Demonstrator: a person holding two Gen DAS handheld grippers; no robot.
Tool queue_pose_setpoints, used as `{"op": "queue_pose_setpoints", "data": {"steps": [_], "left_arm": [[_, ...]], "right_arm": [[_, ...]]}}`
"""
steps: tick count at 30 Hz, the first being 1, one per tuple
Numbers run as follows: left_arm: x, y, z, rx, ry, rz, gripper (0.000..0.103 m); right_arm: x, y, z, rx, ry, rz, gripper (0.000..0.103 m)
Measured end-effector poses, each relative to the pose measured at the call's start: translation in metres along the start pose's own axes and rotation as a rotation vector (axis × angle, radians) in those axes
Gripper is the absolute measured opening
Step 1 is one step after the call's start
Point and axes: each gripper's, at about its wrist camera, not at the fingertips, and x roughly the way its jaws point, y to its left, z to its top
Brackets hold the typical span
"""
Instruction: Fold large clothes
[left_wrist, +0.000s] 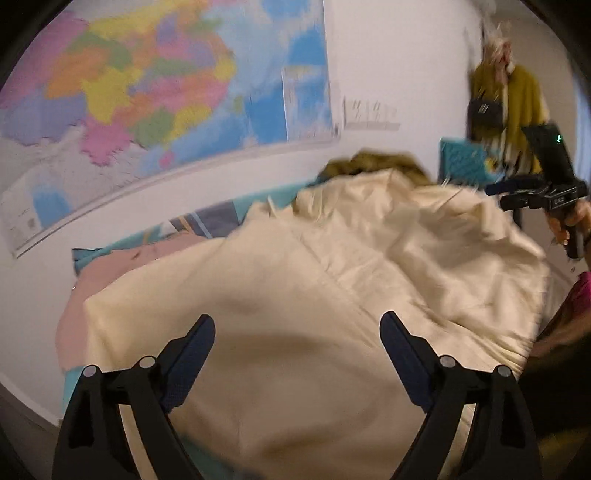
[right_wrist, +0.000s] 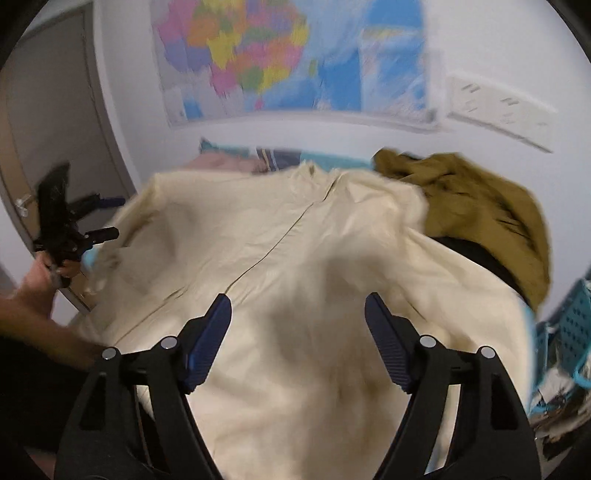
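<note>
Your left gripper (left_wrist: 297, 332) and right gripper (right_wrist: 298, 314) both hang wide apart over the cream garment (right_wrist: 295, 258), with nothing between their fingers. On your right, the olive garment (right_wrist: 480, 214) heaps against its edge, and the blue basket (right_wrist: 576, 325) crowds that side. The wall (right_wrist: 258, 140) closes off the far edge.

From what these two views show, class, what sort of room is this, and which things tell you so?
Probably a bedroom or similar home room. A large cream fabric garment is spread over patterned teal bedding, an olive-brown crumpled garment lies beside it, and a colourful wall map hangs above, near a grey door.
</note>
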Motion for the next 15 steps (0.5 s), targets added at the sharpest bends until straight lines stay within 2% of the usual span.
{"op": "queue_pose_setpoints", "data": {"steps": [2,4,5,9,12,13,14,15], "left_arm": [[0.031,-0.001,0.015,0.044,0.021,0.044,0.088],[0.060,0.000,0.029,0.074,0.048,0.063,0.088],[0.076,0.001,0.036,0.085,0.071,0.078,0.088],[0.139,0.021,0.058,0.042,0.212,0.141,0.088],[0.165,0.041,0.063,0.009,0.278,0.161,0.087],[0.171,0.047,0.065,0.014,0.279,0.170,0.087],[0.175,0.052,0.066,0.017,0.290,0.158,0.087],[0.181,0.060,0.066,0.003,0.320,0.098,0.087]], "right_arm": [[0.047,-0.005,0.023,-0.007,0.035,-0.024,0.070],[0.082,-0.015,0.038,0.027,0.061,-0.009,0.068],[0.105,-0.020,0.049,0.020,0.084,-0.037,0.069],[0.172,-0.039,0.062,0.022,0.196,-0.136,0.069],[0.207,-0.048,0.059,0.029,0.251,-0.154,0.070],[0.215,-0.049,0.059,0.014,0.260,-0.157,0.065],[0.219,-0.049,0.055,0.006,0.266,-0.167,0.044],[0.225,-0.050,0.053,0.013,0.269,-0.153,0.041]]}}
